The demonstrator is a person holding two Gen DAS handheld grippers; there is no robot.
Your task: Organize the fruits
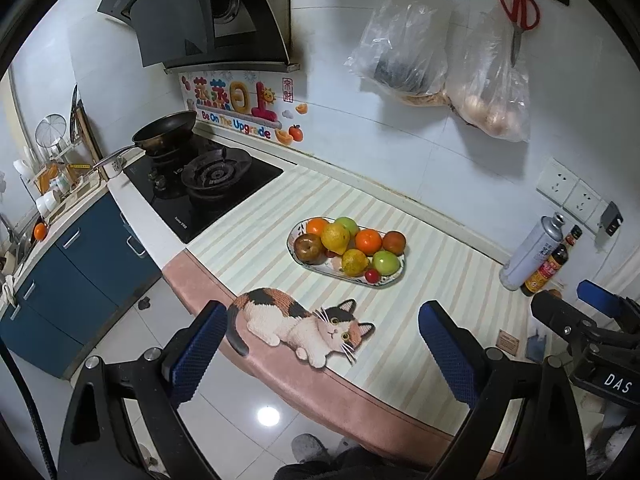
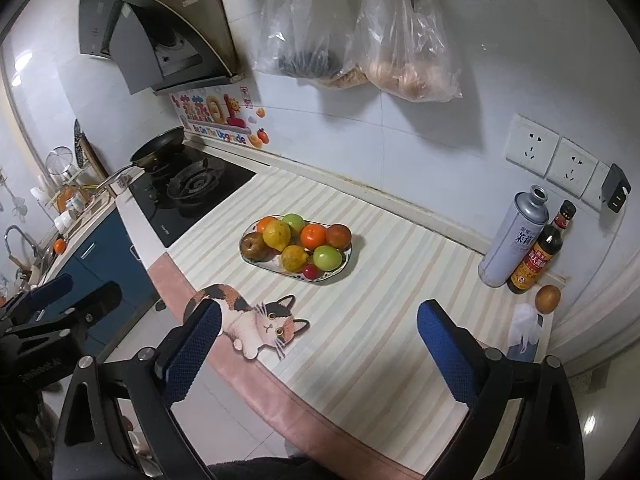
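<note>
Left-wrist view: the left gripper (image 1: pixel 322 344) hangs with its jaws spread wide and nothing between them, at the counter's near edge, well short of the oval plate (image 1: pixel 394 276) heaped with fruits (image 1: pixel 335 238) on the striped mat (image 1: pixel 440 272). Right-wrist view: the right gripper (image 2: pixel 320 340), likewise spread and holding nothing, faces the same plate from well back; a lone brown fruit (image 2: pixel 548 298) sits beside the dark bottle (image 2: pixel 536 258) to its right.

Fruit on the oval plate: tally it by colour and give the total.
On the plate:
Orange: 2
Green: 2
Yellow: 2
Brown-red: 2
Small red: 1
Total: 9
</note>
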